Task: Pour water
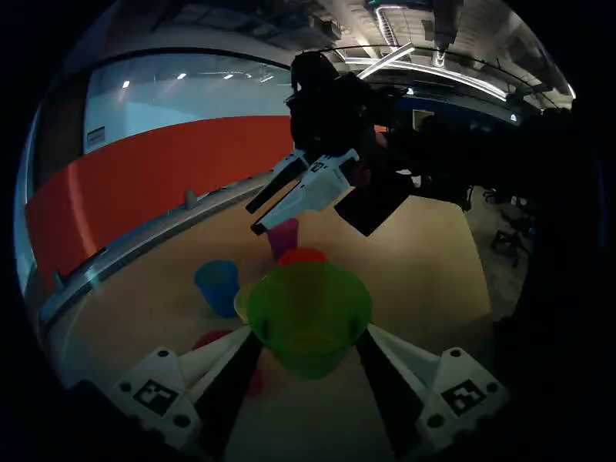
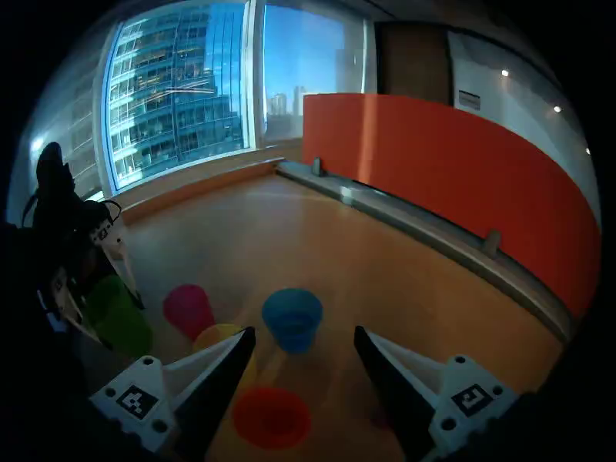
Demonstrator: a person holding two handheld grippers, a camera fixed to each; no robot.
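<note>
Two grippers over a wooden table (image 2: 346, 246): left gripper (image 1: 308, 333) tight on a green cup (image 1: 308, 319), right gripper (image 2: 304, 331) spread and empty.

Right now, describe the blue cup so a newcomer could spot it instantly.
Find the wooden table running along the orange wall, then the cluster of plastic cups on it. The blue cup stands upright on the cluster's wall side, the only blue one among pink, yellow and red neighbours.

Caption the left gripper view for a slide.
Left tongs grip a green cup; blue cup, pink cup and right tongs ahead.
</note>
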